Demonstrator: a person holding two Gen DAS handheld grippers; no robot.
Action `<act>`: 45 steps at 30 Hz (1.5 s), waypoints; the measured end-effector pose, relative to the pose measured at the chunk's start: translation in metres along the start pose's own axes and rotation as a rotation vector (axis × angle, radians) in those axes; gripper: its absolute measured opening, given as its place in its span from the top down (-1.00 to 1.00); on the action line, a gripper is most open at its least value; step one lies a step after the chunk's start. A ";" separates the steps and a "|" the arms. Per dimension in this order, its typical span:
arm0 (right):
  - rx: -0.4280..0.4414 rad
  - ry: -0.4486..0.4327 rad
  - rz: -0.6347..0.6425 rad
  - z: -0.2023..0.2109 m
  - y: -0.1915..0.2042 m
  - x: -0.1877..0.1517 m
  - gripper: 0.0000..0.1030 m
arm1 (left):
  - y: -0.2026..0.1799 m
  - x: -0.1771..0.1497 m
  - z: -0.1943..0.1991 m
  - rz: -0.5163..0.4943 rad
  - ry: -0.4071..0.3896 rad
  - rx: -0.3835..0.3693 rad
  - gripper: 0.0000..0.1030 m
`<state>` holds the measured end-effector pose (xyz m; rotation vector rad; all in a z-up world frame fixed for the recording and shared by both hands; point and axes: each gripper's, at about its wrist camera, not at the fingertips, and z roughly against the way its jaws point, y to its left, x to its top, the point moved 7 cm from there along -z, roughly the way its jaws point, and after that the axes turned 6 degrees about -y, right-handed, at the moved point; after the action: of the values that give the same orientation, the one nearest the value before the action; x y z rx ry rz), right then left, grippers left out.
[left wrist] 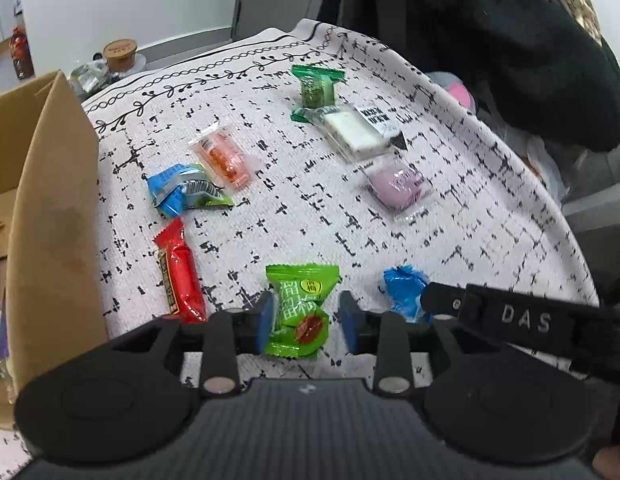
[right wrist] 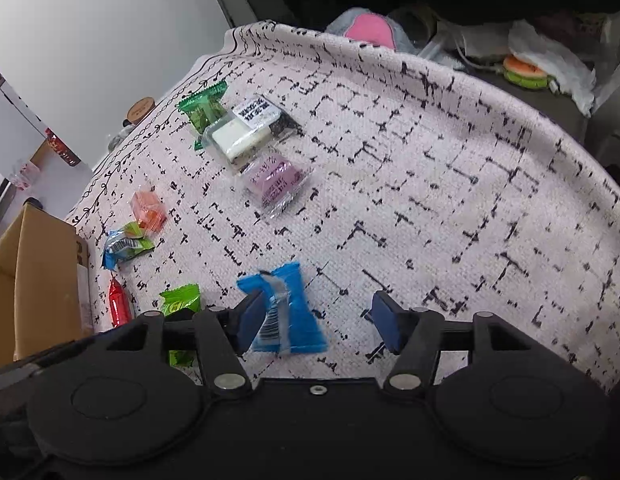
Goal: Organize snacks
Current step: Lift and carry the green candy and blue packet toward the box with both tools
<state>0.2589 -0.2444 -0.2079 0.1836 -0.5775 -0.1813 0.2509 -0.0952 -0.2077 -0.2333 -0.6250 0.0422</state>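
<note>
The left gripper point(left wrist: 306, 322) stands open over the patterned cloth point(left wrist: 450, 216), and the light green candy point(left wrist: 299, 310) lies between its two blue pads – the left pad point(left wrist: 265, 320) is just beside the wrapper, the right one is a little apart from it. The right gripper point(right wrist: 318, 320) is open wide; the blue candy point(right wrist: 285, 312) lies between its fingers, close to the left pad point(right wrist: 249, 320) and well apart from the right pad. In the left wrist view this blue candy shows just beside the green one, partly behind a black bar. Farther out on the cloth lie a red bar point(left wrist: 181, 276), a blue-and-green packet point(left wrist: 187, 194), an orange sweet point(left wrist: 225, 156), a purple packet point(left wrist: 400, 186), a white packet point(left wrist: 360, 130) and a dark green candy point(left wrist: 316, 90) – the white one touches the dark green one. A cardboard box point(left wrist: 49, 216) stands at the left edge of the cloth.
</note>
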 end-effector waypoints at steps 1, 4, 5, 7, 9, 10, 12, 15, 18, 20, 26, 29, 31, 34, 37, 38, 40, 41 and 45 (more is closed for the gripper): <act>0.002 0.007 0.001 -0.002 0.001 -0.001 -0.14 | 0.002 0.001 -0.001 0.006 -0.001 0.011 0.10; 0.002 0.022 0.009 -0.007 0.002 -0.002 -0.14 | 0.009 0.001 -0.004 0.023 -0.003 0.044 -0.04; 0.003 0.021 0.011 -0.008 0.002 -0.002 -0.14 | 0.010 0.001 -0.005 0.032 -0.003 0.045 -0.04; 0.000 0.018 0.015 -0.010 0.002 -0.001 -0.14 | 0.013 0.001 -0.010 0.056 -0.003 0.042 -0.05; -0.004 0.020 0.014 -0.014 0.002 0.000 -0.14 | 0.013 0.000 -0.014 0.066 -0.004 0.048 -0.05; -0.006 0.020 0.013 -0.015 0.001 0.000 -0.14 | 0.013 0.000 -0.015 0.068 -0.007 0.054 -0.05; -0.011 0.018 0.025 -0.018 0.002 0.000 -0.14 | 0.012 0.000 -0.018 0.064 -0.014 0.068 -0.04; -0.009 0.020 0.057 -0.022 0.006 -0.002 -0.15 | 0.012 -0.003 -0.022 0.052 -0.003 0.068 0.02; -0.001 0.020 0.090 -0.025 0.012 -0.004 0.02 | 0.013 -0.005 -0.022 0.041 0.001 0.079 0.21; 0.024 0.026 0.104 -0.026 0.016 -0.005 0.39 | 0.013 -0.005 -0.021 0.046 0.003 0.080 0.44; 0.048 0.006 0.103 -0.016 0.018 -0.006 0.56 | 0.006 -0.005 -0.015 0.063 -0.009 0.050 0.49; 0.050 -0.020 0.102 -0.005 0.018 -0.002 0.56 | 0.005 0.000 -0.005 0.069 -0.031 0.038 0.49; 0.057 -0.016 0.078 0.000 0.020 -0.001 0.56 | 0.005 0.003 0.002 0.073 -0.046 0.029 0.49; 0.049 -0.045 0.060 0.009 0.025 0.004 0.56 | 0.007 0.011 0.014 0.081 -0.077 0.021 0.49; 0.049 -0.091 0.056 0.021 0.034 0.012 0.56 | 0.010 0.018 0.026 0.088 -0.102 0.013 0.49; 0.048 -0.100 0.055 0.025 0.036 0.014 0.56 | 0.011 0.020 0.031 0.090 -0.112 0.012 0.49; 0.047 -0.120 0.051 0.033 0.040 0.019 0.56 | 0.014 0.025 0.041 0.095 -0.132 0.009 0.49; 0.047 -0.131 0.049 0.038 0.043 0.021 0.56 | 0.016 0.027 0.045 0.097 -0.141 0.007 0.49; 0.055 -0.164 0.052 0.053 0.057 0.025 0.56 | 0.022 0.036 0.063 0.102 -0.177 -0.006 0.49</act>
<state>0.2567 -0.2016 -0.1387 0.2082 -0.7506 -0.1309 0.2438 -0.0571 -0.1424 -0.2692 -0.7891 0.1607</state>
